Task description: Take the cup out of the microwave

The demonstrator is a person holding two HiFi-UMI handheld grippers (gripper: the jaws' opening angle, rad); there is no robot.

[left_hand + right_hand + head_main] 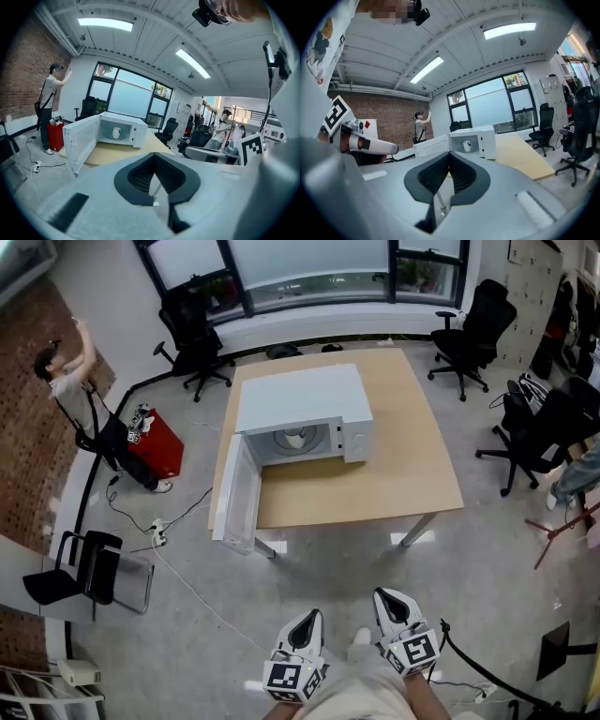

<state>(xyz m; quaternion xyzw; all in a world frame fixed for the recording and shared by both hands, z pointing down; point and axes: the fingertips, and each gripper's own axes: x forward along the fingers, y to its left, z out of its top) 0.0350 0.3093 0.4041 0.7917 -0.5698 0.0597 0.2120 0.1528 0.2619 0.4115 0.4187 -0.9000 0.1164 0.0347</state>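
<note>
The microwave [300,409] stood on the table [412,465] with its door [234,498] swung wide to the left, and the white cup [295,439] sat upright inside it. My left hand-held gripper [307,620] and right hand-held gripper [390,601] were both clenched on nothing, low by my body and well apart from the table. Black chairs [469,334] stood beyond it, a red box [155,442] and a person [80,399] were by the brick wall, and a cable [187,587] trailed over the floor between.
</note>
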